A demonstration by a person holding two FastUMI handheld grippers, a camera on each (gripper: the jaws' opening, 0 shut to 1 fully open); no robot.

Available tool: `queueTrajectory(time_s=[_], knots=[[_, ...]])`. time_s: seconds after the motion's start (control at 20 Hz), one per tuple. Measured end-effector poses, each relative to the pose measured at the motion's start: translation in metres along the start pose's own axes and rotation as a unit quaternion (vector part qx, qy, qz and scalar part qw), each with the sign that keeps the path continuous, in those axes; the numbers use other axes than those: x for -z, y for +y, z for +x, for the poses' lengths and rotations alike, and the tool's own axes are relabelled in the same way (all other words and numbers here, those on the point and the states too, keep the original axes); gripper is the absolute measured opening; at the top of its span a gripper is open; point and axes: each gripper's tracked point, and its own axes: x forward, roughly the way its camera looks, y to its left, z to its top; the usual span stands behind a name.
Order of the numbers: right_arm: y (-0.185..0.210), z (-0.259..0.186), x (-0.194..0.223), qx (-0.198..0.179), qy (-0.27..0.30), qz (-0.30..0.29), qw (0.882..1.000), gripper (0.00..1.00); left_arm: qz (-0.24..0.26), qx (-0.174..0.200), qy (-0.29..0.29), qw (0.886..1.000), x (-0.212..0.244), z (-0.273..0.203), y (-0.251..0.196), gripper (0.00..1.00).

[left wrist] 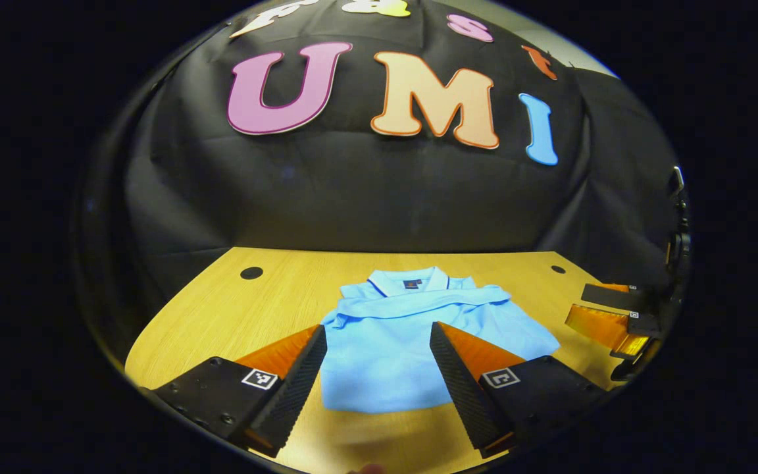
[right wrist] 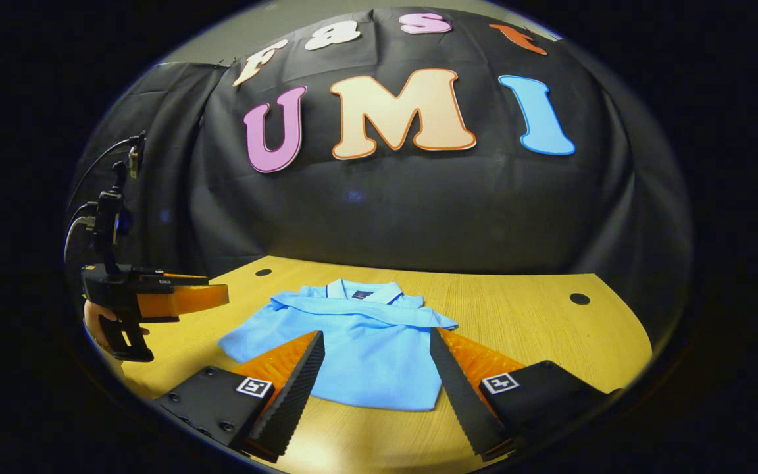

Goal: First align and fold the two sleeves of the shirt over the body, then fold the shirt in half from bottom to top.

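Observation:
A light blue polo shirt (left wrist: 405,342) lies flat on the wooden table (left wrist: 234,309), collar toward the booth wall, with both sleeves folded across the chest. My left gripper (left wrist: 376,342) hovers open above the shirt's lower part, nothing between its fingers. In the right gripper view the shirt (right wrist: 359,342) lies ahead, and my right gripper (right wrist: 374,349) is open over its bottom hem, holding nothing. The left gripper (right wrist: 181,297) also shows far left there, held by a hand above the table. The right gripper (left wrist: 616,316) appears at the right edge of the left gripper view.
The table has round dark holes near its far corners (left wrist: 251,272) (right wrist: 579,299). Black cloth walls close the booth behind and at the sides. Bare wood surrounds the shirt on the left and right.

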Motion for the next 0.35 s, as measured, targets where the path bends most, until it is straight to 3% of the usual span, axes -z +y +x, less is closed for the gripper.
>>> queueTrajectory(time_s=[0.2, 0.35], knots=[[-0.019, -0.037, 0.009, 0.037, -0.021, -0.012, 0.999, 0.99, 0.010, 0.004, -0.021, 1.000, 0.006, -0.031, -0.015, 0.96], [-0.026, -0.061, 0.019, 0.046, -0.029, 0.011, 0.998, 0.99, 0.016, -0.023, -0.033, 0.999, 0.017, -0.049, -0.005, 0.96]])
